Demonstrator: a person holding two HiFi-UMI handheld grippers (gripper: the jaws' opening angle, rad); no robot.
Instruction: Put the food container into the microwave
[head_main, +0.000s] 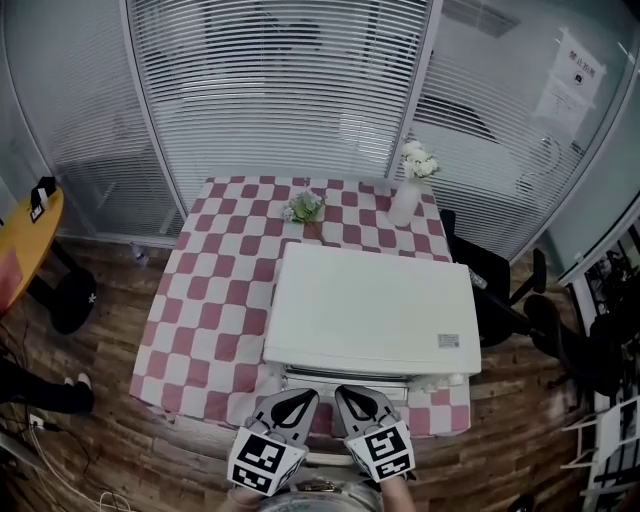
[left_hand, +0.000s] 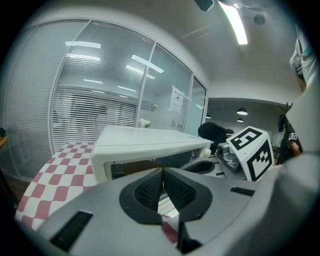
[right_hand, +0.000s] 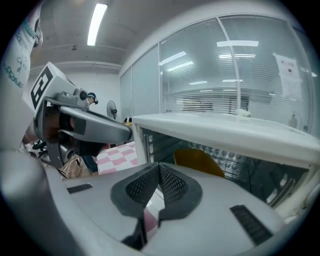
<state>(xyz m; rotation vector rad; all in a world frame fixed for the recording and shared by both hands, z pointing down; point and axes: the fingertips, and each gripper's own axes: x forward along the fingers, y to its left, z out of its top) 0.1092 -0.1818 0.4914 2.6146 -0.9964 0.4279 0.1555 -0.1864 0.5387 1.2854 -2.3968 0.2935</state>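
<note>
I'm looking down on the table (head_main: 200, 300) with the checked cloth; the microwave (head_main: 370, 305) is sitting on its near half, front facing me. A vase (head_main: 405, 200) and a small plant (head_main: 303, 207) are standing behind it, out of the way

The left gripper (left_hand: 162, 172) is hanging just in front of the microwave, jaws pressed together, nothing between them. The right gripper (right_hand: 159, 167) is doing the same beside it: clenched on air, carrying nothing. Both are hovering side by side at the table's near edge, touching neither door nor cloth

I'm finding no container on the table or in either gripper. In the right gripper view I'm seeing a yellow shape (right_hand: 197, 161) behind the dotted mesh of the microwave window. I'm reading that as the container sitting inside, but I can't confirm it through the mesh

The door is looking closed from here, though I'm not sure it's latched

Progress call: if that shape is the container, the placing is done and I'm only checking the door and backing off. If it isn't, nothing is started, and I'm having to find the container first, since no view is showing it elsewhere
</note>
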